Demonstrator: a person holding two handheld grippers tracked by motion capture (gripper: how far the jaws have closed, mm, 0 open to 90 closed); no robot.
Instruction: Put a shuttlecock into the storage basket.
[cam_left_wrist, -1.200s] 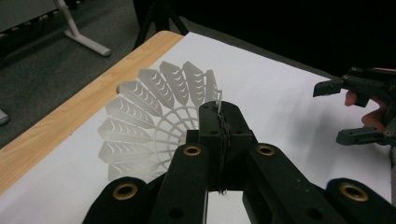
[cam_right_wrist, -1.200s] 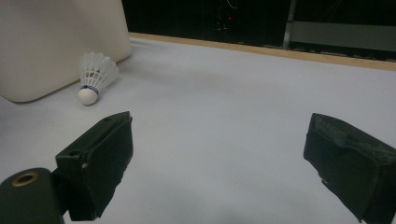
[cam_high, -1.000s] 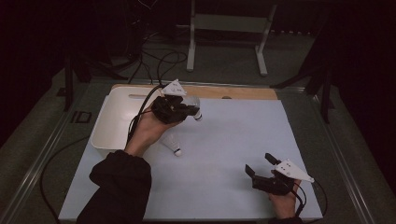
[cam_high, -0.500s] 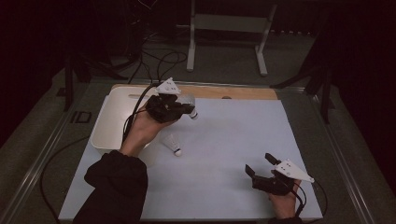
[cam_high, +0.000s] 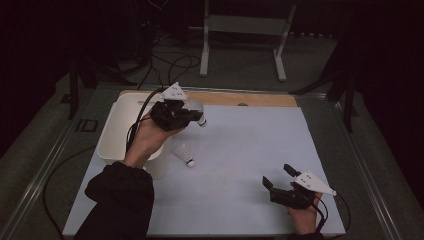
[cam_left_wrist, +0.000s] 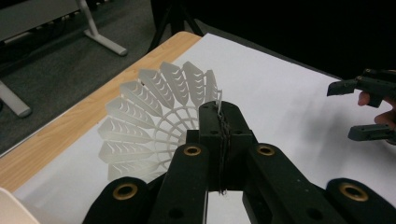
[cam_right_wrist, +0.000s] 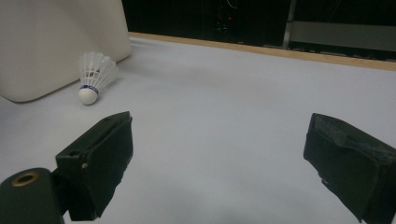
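My left gripper pinches a shuttlecock's skirt above the white bin; my right gripper rests on the table, jaws wide apart.

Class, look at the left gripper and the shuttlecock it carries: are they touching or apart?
Touching. In the left gripper view the left gripper has its jaws shut on the skirt edge of the held shuttlecock.

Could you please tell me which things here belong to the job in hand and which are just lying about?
In the job:
held shuttlecock, clamped by its skirt in the left gripper
second shuttlecock, lying on the table
white bin

Lying about:
metal stand
floor cables
right gripper, open and idle
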